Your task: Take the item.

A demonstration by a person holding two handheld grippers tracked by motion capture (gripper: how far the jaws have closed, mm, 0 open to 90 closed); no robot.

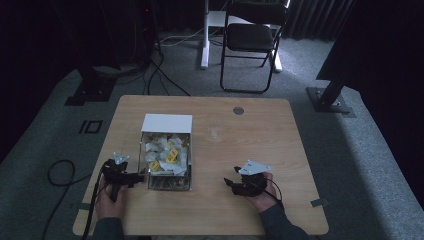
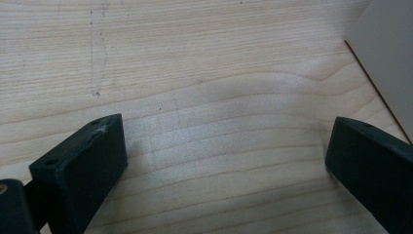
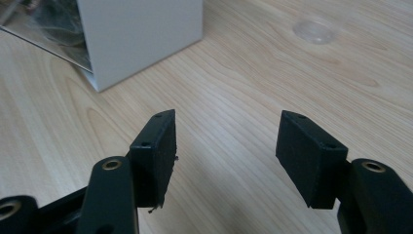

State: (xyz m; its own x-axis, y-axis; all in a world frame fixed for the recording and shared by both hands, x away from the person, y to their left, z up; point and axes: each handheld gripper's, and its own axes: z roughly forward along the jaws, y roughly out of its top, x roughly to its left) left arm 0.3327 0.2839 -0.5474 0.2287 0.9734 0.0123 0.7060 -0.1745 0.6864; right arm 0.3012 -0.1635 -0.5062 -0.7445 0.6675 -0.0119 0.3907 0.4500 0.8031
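Box (image 1: 166,150) of wrapped sweets is what we're working with here, a clear-walled bin with a white lid or back panel at its far end, sitting on the wooden table (image 1: 240,150) and stuffed with little white and yellow wrapped pieces. Our left gripper (image 1: 131,178) is just beside the box's near left corner, jaws spread wide with only bare wood between them in the left gripper view, the box's pale wall (image 2: 389,53) off to one side. Our right gripper (image 1: 231,184) sits well to the right of the box, jaws also spread and holding nothing; in the right gripper view the box's white end (image 3: 141,34) is ahead and to the left. Our guess is the next step is a pick out of the box, so we'd lift the left gripper over the near wall rather than nudging it, come down from above on one yellow piece (image 1: 172,155) lying on top of the pile, and close gently since wrappers slip
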